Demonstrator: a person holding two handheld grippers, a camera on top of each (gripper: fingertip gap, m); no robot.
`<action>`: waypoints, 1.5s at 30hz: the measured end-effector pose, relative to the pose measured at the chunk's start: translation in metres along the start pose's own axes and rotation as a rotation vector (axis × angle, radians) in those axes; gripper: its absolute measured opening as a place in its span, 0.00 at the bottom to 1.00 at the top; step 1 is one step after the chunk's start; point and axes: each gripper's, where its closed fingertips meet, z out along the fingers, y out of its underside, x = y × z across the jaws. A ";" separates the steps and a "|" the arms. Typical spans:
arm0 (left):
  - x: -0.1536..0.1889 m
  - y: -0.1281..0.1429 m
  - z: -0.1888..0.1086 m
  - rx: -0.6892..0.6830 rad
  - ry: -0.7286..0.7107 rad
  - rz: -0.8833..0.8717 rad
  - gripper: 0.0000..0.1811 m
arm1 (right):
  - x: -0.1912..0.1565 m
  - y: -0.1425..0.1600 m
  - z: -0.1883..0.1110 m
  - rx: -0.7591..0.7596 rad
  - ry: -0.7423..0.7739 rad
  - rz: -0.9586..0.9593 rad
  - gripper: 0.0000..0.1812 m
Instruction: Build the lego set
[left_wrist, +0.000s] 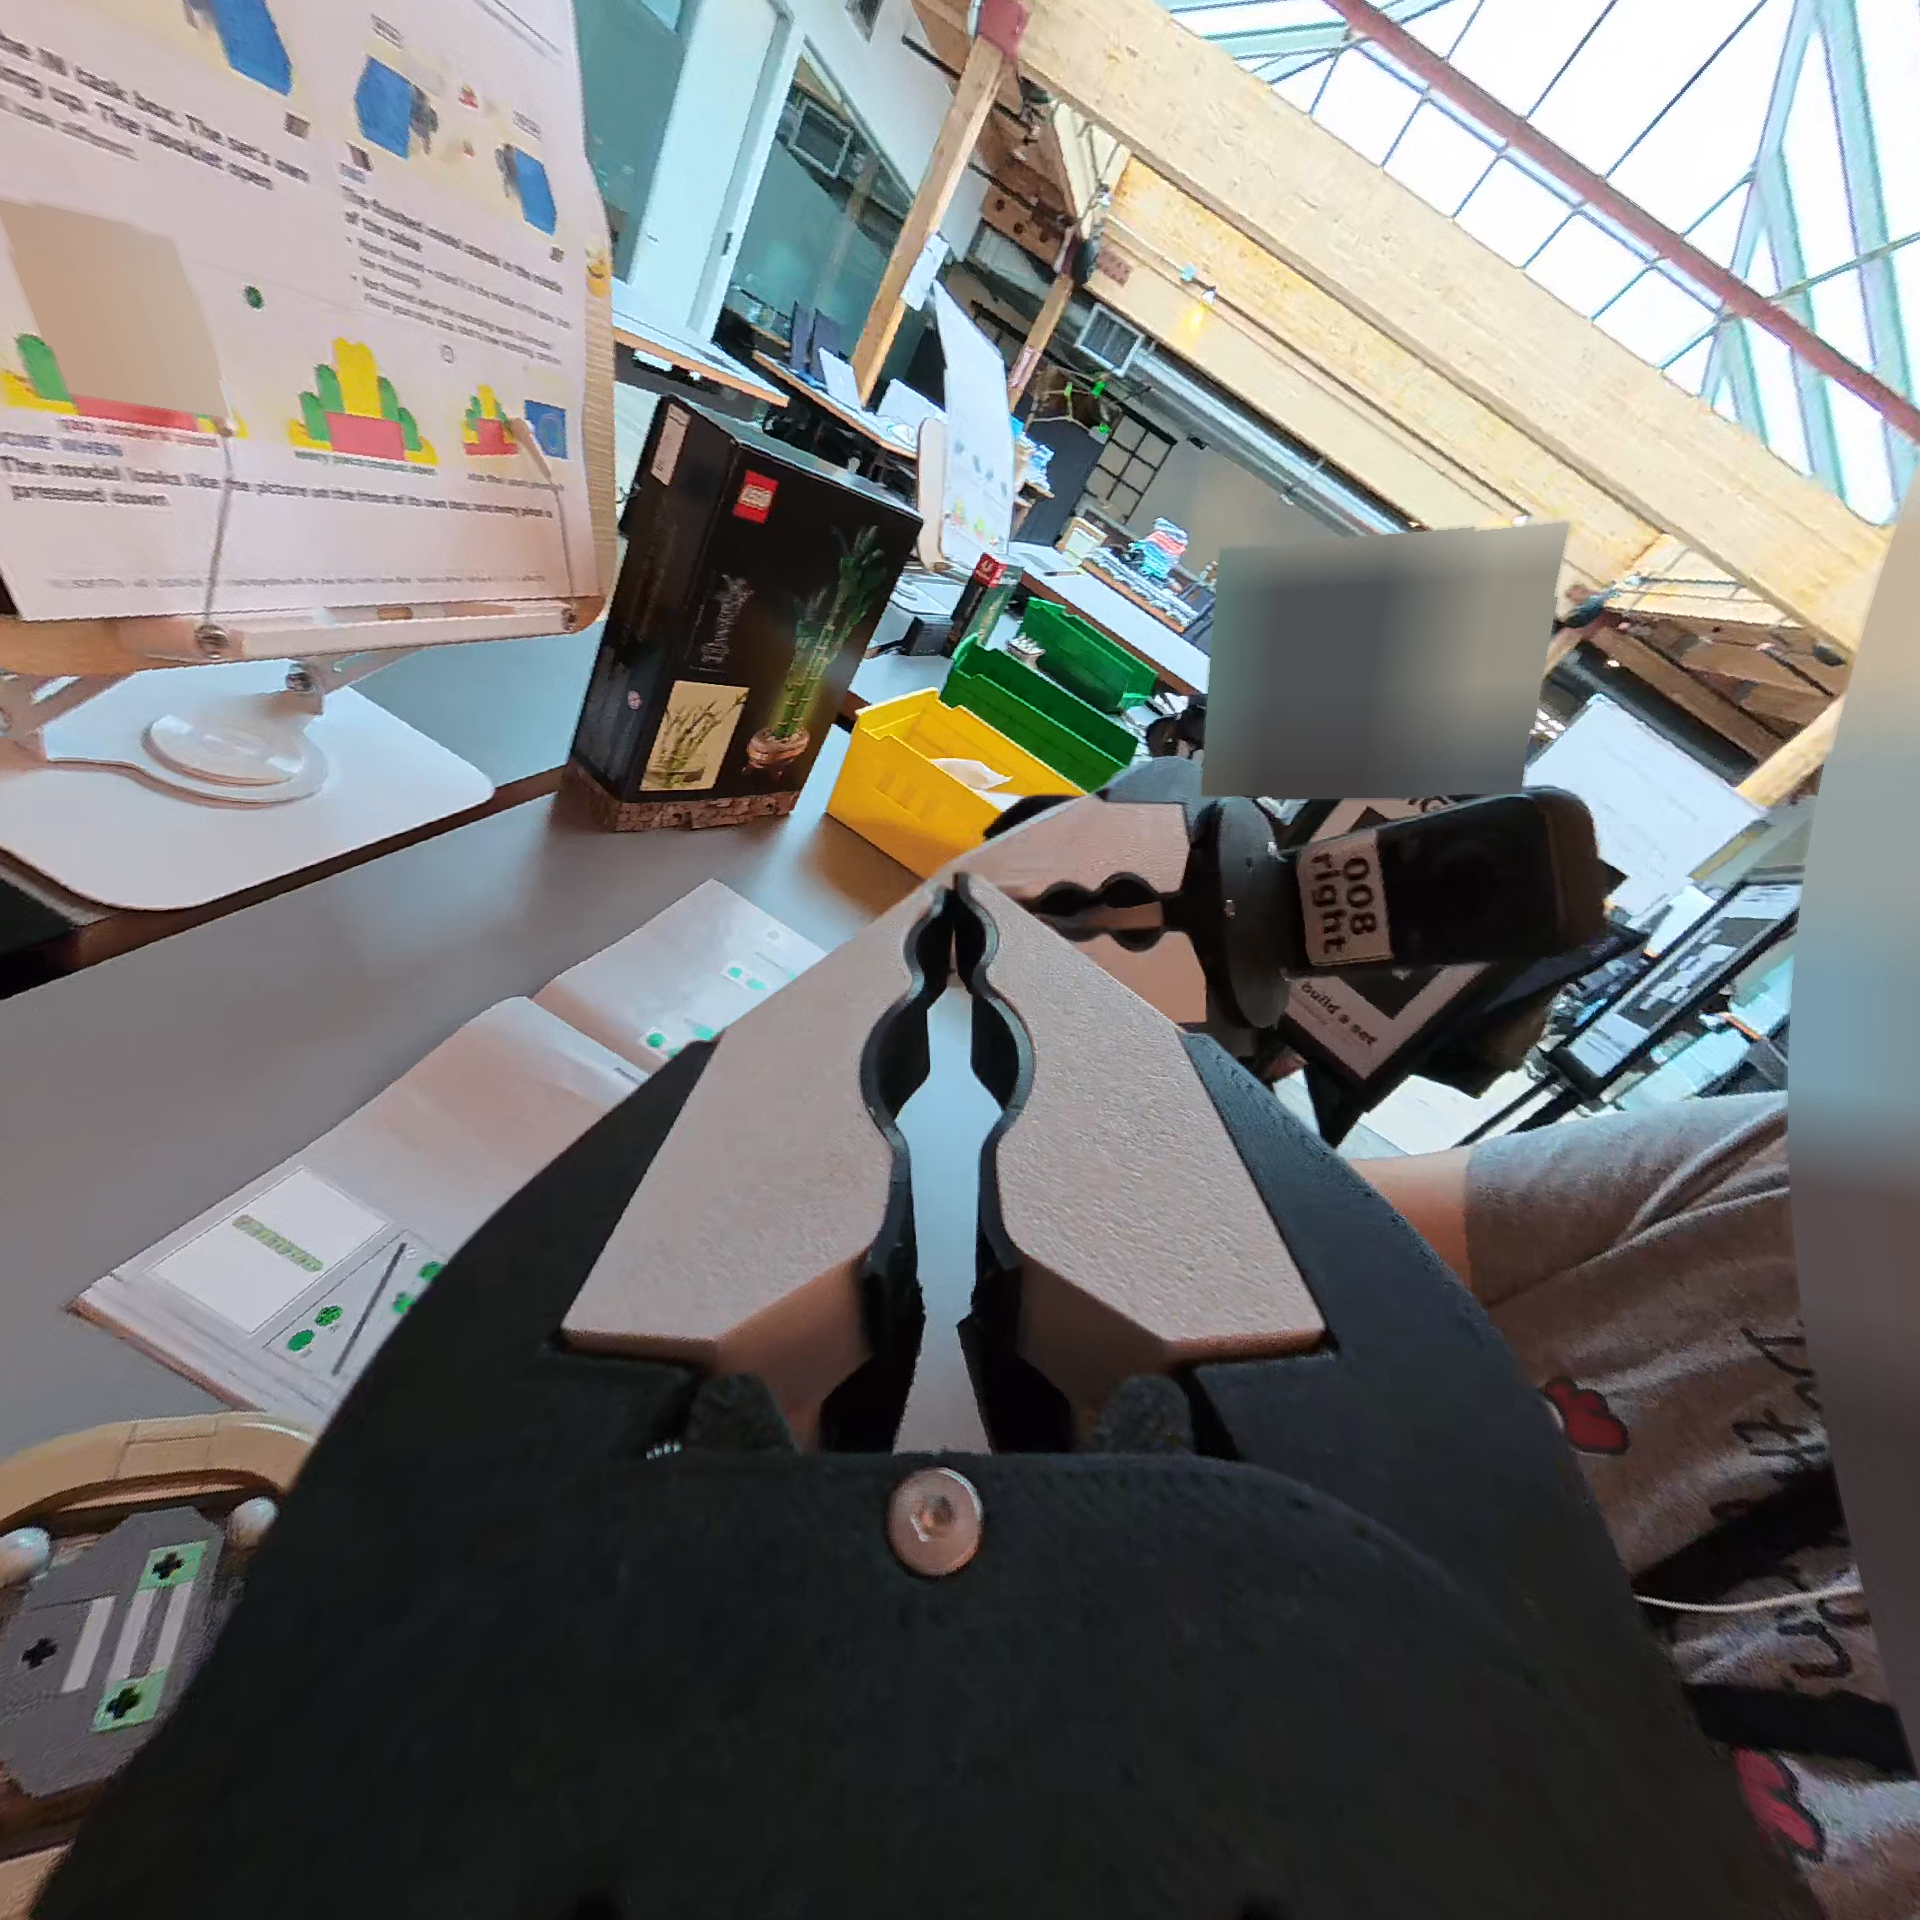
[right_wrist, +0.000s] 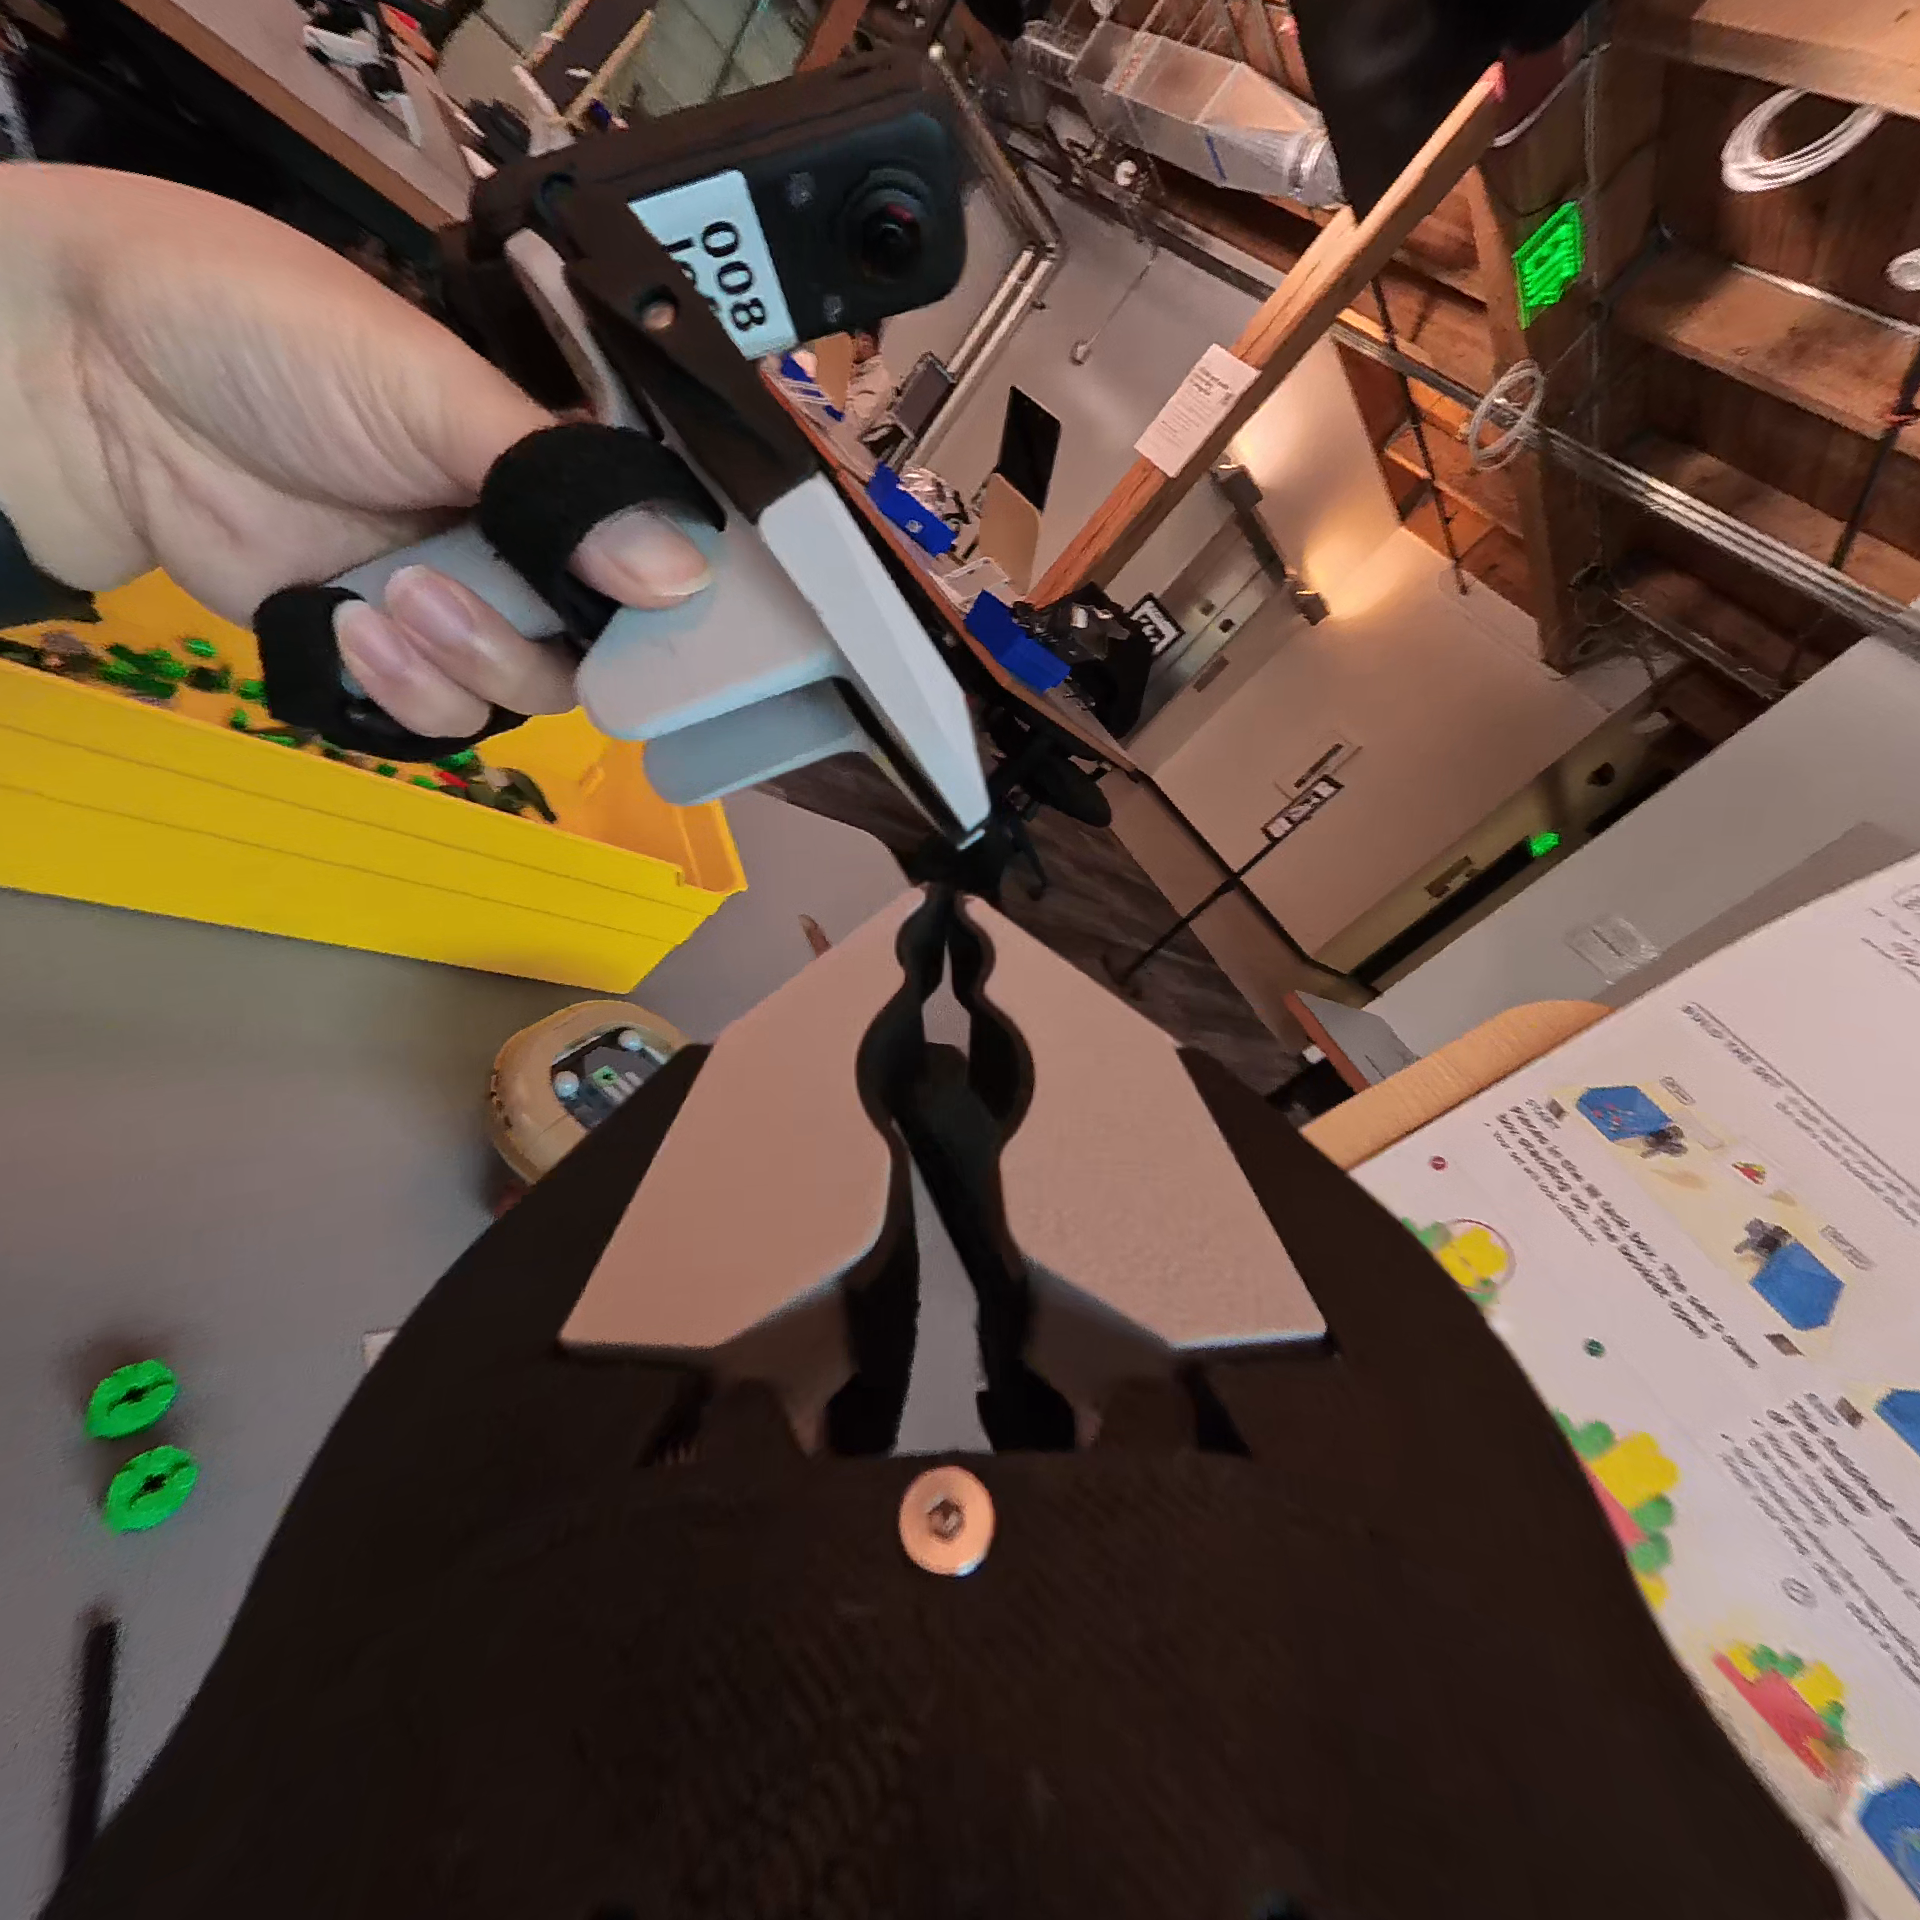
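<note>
My left gripper (left_wrist: 954, 902) is shut, with nothing seen in its jaws, raised above the open instruction booklet (left_wrist: 468, 1132). My right gripper (right_wrist: 943, 930) is shut, and a thin black rod (right_wrist: 971, 1195) runs back between its fingers. The two gripper tips meet in mid-air; the left gripper, held in a hand (right_wrist: 208, 416), shows in the right wrist view (right_wrist: 883, 675), and the right gripper in the left wrist view (left_wrist: 1101, 899). A tan round pot base (left_wrist: 114, 1600) stands on the table, also in the right wrist view (right_wrist: 582, 1081). Two green round pieces (right_wrist: 140, 1444) lie on the table.
A dark set box (left_wrist: 727, 623) stands behind the booklet. A yellow bin (left_wrist: 914, 790), which holds green pieces (right_wrist: 364, 862), and green bins (left_wrist: 1049, 675) stand at the back. A printed sheet on a stand (left_wrist: 291, 312) is at the left. Another black rod (right_wrist: 94, 1714) lies on the table. My left and right fingertips are right by each other. The tan round pot base (left_wrist: 114, 1600) is about 25 cm from both grippers' fingertips.
</note>
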 end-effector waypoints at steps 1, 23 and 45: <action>0.000 0.000 0.000 -0.001 -0.005 0.003 0.00 | -0.003 0.001 0.000 -0.002 -0.025 0.010 0.00; -0.014 0.004 -0.024 -0.039 -0.097 0.019 0.00 | -0.079 0.203 -0.013 -0.622 -0.571 0.524 0.21; -0.036 -0.006 -0.075 0.047 -0.239 0.010 0.00 | -0.136 0.204 0.058 -0.577 -0.480 0.513 0.16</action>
